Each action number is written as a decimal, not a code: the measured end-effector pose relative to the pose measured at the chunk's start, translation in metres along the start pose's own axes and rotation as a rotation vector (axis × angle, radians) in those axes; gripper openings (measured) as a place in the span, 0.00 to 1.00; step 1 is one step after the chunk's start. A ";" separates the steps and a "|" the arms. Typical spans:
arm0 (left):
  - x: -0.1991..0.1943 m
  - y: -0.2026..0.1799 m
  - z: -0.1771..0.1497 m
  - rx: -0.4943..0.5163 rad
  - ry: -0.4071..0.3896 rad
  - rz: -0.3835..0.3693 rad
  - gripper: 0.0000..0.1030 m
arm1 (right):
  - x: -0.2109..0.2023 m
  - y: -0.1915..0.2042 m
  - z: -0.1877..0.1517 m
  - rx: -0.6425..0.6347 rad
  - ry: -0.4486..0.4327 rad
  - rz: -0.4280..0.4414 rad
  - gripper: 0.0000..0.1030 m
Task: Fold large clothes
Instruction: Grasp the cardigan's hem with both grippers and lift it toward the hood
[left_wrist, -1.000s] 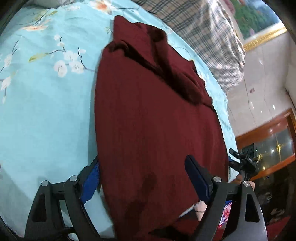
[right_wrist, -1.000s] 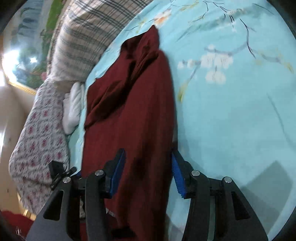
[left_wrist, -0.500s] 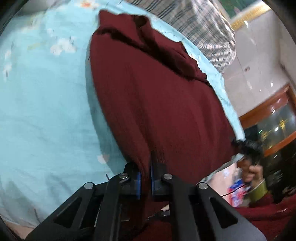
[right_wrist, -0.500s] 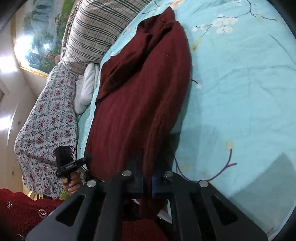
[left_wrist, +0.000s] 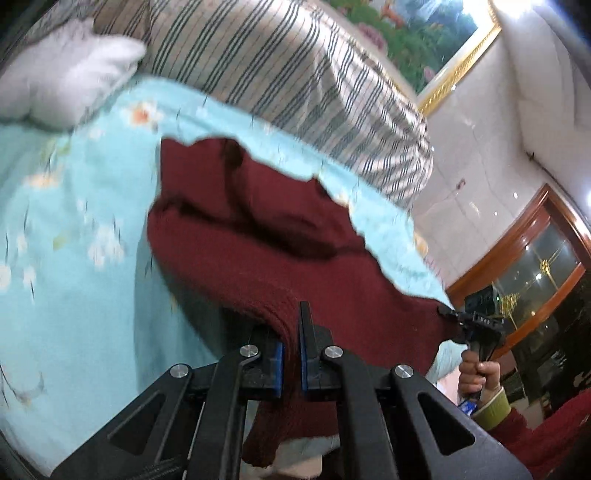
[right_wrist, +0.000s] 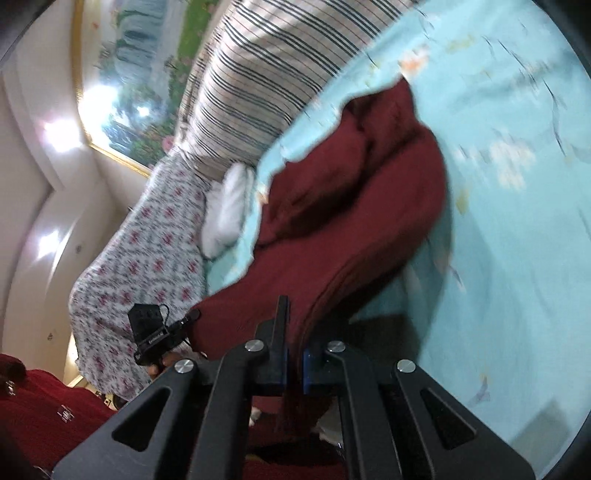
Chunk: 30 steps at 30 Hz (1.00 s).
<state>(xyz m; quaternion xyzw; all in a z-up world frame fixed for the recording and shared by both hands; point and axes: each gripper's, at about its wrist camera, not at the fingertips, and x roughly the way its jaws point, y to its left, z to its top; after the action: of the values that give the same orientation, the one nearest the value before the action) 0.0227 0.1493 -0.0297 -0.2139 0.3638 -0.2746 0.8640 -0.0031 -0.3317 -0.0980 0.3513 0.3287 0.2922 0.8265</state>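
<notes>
A dark red knit garment (left_wrist: 280, 243) lies on a light blue flowered bedsheet (left_wrist: 74, 266). Its far part is bunched near the pillows. My left gripper (left_wrist: 291, 354) is shut on the near hem at its left corner and holds it lifted off the bed. My right gripper (right_wrist: 294, 358) is shut on the near hem at the other corner of the garment (right_wrist: 351, 221). Each gripper shows in the other's view, the right one (left_wrist: 480, 325) and the left one (right_wrist: 155, 332), with the hem stretched between them.
A striped pillow (left_wrist: 295, 77) and a white cloth (left_wrist: 62, 81) lie at the head of the bed. A flowered quilt (right_wrist: 147, 251) lies beside them. A framed painting (left_wrist: 417, 40) hangs on the wall. A wooden cabinet (left_wrist: 535, 266) stands at the right.
Both grippers went from open around the hem to shut on it. They have since lifted the hem and carried it up toward the pillows, so the garment bulges.
</notes>
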 end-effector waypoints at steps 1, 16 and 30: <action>0.000 -0.001 0.010 -0.001 -0.023 0.000 0.04 | 0.000 0.003 0.007 -0.010 -0.012 0.005 0.05; 0.103 0.047 0.165 -0.113 -0.183 0.119 0.04 | 0.093 -0.027 0.185 0.002 -0.084 -0.123 0.05; 0.223 0.148 0.174 -0.255 -0.037 0.243 0.07 | 0.176 -0.132 0.229 0.200 -0.031 -0.268 0.05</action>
<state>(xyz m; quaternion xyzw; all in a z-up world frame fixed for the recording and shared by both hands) 0.3300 0.1505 -0.1163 -0.2812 0.4028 -0.1158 0.8632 0.3095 -0.3720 -0.1362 0.3891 0.3874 0.1398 0.8240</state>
